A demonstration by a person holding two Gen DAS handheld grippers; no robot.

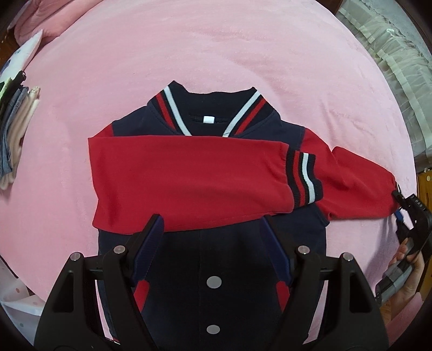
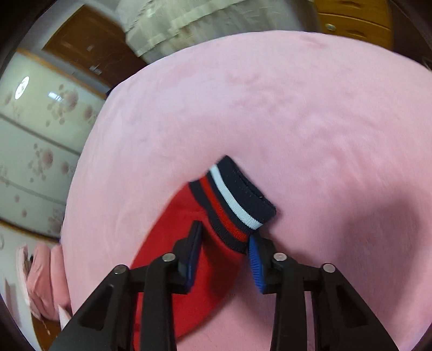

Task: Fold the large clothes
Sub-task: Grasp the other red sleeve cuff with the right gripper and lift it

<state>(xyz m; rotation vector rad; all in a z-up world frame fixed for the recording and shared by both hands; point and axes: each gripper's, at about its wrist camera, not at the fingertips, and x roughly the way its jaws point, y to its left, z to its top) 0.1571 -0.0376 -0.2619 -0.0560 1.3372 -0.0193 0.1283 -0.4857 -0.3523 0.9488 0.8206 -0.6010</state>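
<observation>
A navy jacket (image 1: 216, 267) with red sleeves and a striped collar lies front-up on the pink bed cover (image 1: 216, 48). One red sleeve (image 1: 189, 178) is folded across its chest, with the striped cuff (image 1: 306, 178) pointing right. My left gripper (image 1: 212, 220) hovers open over the jacket's snap front with nothing between its fingers. The other red sleeve (image 1: 356, 189) stretches out to the right. In the right wrist view this sleeve (image 2: 216, 259) sits between the blue pads, just behind its striped cuff (image 2: 235, 197), and my right gripper (image 2: 224, 232) is shut on it. The right gripper (image 1: 402, 205) also shows at the sleeve's end.
A stack of folded clothes (image 1: 16, 129) lies at the bed's left edge, with pink pillows (image 1: 40, 16) behind it. Pale curtains (image 1: 391, 54) hang past the right side. A person's hand (image 1: 407, 280) holds the right gripper's handle. A flowered wardrobe door (image 2: 35, 135) stands beyond the bed.
</observation>
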